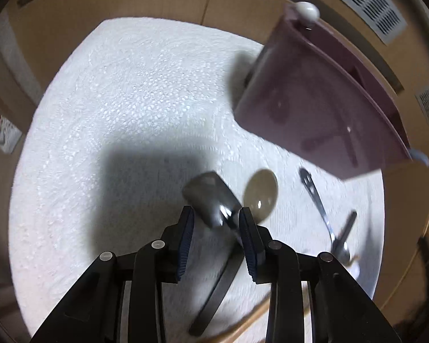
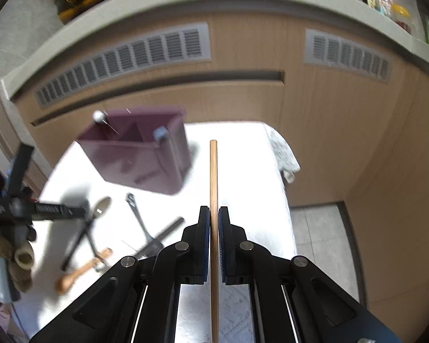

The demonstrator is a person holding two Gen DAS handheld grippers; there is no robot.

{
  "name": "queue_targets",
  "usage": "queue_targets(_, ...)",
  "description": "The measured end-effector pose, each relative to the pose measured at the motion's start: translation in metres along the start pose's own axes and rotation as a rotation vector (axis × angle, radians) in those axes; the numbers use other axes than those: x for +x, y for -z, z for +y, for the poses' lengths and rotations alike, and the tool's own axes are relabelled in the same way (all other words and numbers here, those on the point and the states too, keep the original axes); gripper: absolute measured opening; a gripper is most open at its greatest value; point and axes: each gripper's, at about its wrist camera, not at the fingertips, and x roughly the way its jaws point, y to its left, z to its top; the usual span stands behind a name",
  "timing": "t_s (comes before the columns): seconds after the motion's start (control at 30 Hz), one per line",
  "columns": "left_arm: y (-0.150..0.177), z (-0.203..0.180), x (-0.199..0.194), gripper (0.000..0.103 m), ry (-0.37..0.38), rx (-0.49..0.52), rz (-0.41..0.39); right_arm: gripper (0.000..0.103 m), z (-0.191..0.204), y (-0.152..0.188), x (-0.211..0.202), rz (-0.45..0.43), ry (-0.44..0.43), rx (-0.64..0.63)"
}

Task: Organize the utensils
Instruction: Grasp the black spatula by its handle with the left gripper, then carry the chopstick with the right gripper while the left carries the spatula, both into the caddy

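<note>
My left gripper [image 1: 216, 217] points down at the white cloth [image 1: 128, 114], open, with the bowl of a dark spoon [image 1: 211, 200] lying between its fingers, untouched by the pads. A taupe spoon [image 1: 260, 194] lies just right of it, and a slotted metal utensil [image 1: 314, 194] farther right. The purple utensil holder [image 1: 314, 100] stands at the upper right. My right gripper [image 2: 213, 214] is shut on a thin wooden stick [image 2: 213, 171] that points ahead, right of the holder [image 2: 140, 157]. Loose utensils, among them a wooden spoon [image 2: 80, 271], lie left of it.
A white-knobbed piece [image 2: 98, 116] and a blue-tipped one [image 2: 160, 133] stick out of the holder. Wooden cabinet fronts with grey vents [image 2: 123, 63] stand close behind the cloth. The cloth's right edge [image 2: 286, 171] drops to a tiled floor [image 2: 317, 234].
</note>
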Motion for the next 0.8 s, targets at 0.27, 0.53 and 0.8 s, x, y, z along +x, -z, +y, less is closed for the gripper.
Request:
queue_targets(0.27,-0.008,-0.041,0.014,0.044,-0.035,0.125,-0.035,0.005,-0.015,0.024,0.028,0.096,0.02,0.091)
queue_targets(0.53,0.026,-0.066,0.011,0.034,-0.046,0.379,-0.14,0.006,-0.013,0.027,0.026,0.087,0.018,0.078)
queue_targets(0.8,0.071,-0.063,-0.032,0.033,-0.016,0.554,-0.185,0.006,-0.01,0.026,0.031,0.096,0.015,0.078)
